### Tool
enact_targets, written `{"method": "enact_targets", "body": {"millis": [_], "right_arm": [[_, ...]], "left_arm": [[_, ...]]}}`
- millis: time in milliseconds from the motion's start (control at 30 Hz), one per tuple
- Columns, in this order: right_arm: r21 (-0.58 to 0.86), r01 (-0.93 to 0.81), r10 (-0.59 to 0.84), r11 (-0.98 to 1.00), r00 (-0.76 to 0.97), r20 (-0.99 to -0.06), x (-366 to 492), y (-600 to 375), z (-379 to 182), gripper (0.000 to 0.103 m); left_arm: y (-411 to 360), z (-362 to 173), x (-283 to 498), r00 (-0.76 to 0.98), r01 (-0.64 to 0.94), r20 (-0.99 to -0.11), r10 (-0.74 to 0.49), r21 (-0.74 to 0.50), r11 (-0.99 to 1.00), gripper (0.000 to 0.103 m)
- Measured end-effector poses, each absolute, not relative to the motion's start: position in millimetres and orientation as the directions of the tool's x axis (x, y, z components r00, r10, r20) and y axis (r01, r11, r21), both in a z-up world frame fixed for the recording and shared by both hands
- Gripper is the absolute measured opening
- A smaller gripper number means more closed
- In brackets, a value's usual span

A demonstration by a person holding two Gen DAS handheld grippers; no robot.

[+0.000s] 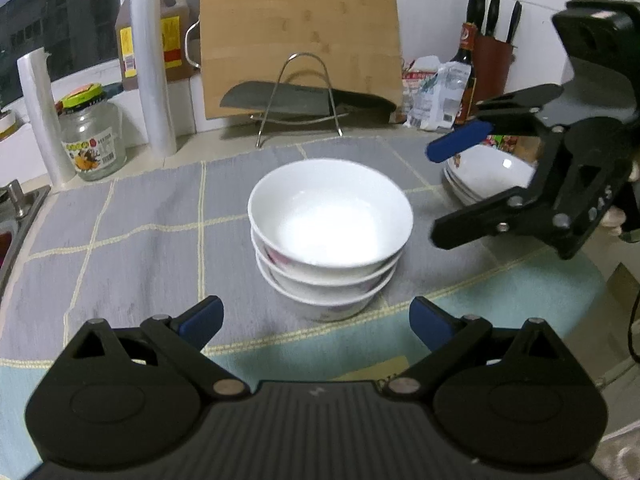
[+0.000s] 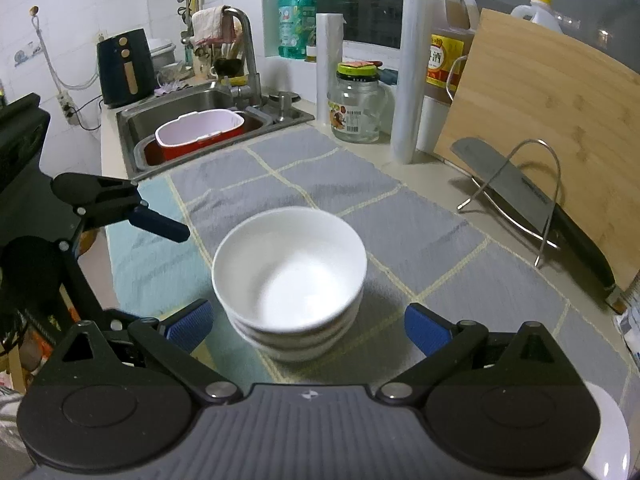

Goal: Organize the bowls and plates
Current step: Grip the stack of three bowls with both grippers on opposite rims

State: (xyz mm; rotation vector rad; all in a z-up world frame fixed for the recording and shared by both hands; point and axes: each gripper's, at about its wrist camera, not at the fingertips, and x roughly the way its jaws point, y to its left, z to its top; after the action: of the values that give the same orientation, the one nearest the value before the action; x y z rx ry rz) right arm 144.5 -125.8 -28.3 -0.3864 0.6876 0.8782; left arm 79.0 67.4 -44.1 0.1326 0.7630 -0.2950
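White porcelain sits at the centre of the left wrist view: a stack of bowls (image 1: 330,236), three nested one inside another, stands on the grey checked cloth (image 1: 132,232) that covers the counter, presumably so the crockery has a soft, non-slip bed. The left gripper (image 1: 316,322) faces the stack with its blue-padded fingers spread wide on either side and nothing between them, apart from the lowest bowl, a stance that looks suited to closing around the stack or backing off from it. To the right, the right gripper (image 1: 444,192) hangs above the cloth, its fingers likewise well apart and empty, and behind it a pile of plates (image 1: 484,174) with a printed rim rests near the counter's edge, kept separate from the bowls, which suggests sorting by kind. A bamboo cutting board (image 1: 300,40) leans on the wall behind a wire rack (image 1: 300,96) holding a cleaver (image 1: 304,98). In the right wrist view the same stack of bowls (image 2: 288,284) lies just ahead of the right gripper (image 2: 308,326), whose pads stand wide open to each side without touching it; the left gripper (image 2: 172,264) enters from the left, open too. A sink (image 2: 200,112) with a red tub lies beyond the cloth, and a glass jar (image 2: 358,102) stands by the window. The bowls appear already gathered; the plates seem the likely remaining concern.
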Motion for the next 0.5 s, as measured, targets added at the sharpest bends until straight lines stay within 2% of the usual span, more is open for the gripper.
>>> {"method": "enact_targets", "body": {"millis": [267, 500], "right_arm": [[0.006, -0.755, 0.5, 0.656, 0.428, -0.753, 150, -133, -77, 0.103], [-0.015, -0.708, 0.429, 0.706, 0.445, -0.786, 154, -124, -111, 0.103]], "left_arm": [[79, -66, 96, 0.631, 0.339, -0.744, -0.219, 0.012, 0.941, 0.099], [83, -85, 119, 0.569, 0.468, -0.777, -0.269, 0.037, 0.883, 0.099]]}}
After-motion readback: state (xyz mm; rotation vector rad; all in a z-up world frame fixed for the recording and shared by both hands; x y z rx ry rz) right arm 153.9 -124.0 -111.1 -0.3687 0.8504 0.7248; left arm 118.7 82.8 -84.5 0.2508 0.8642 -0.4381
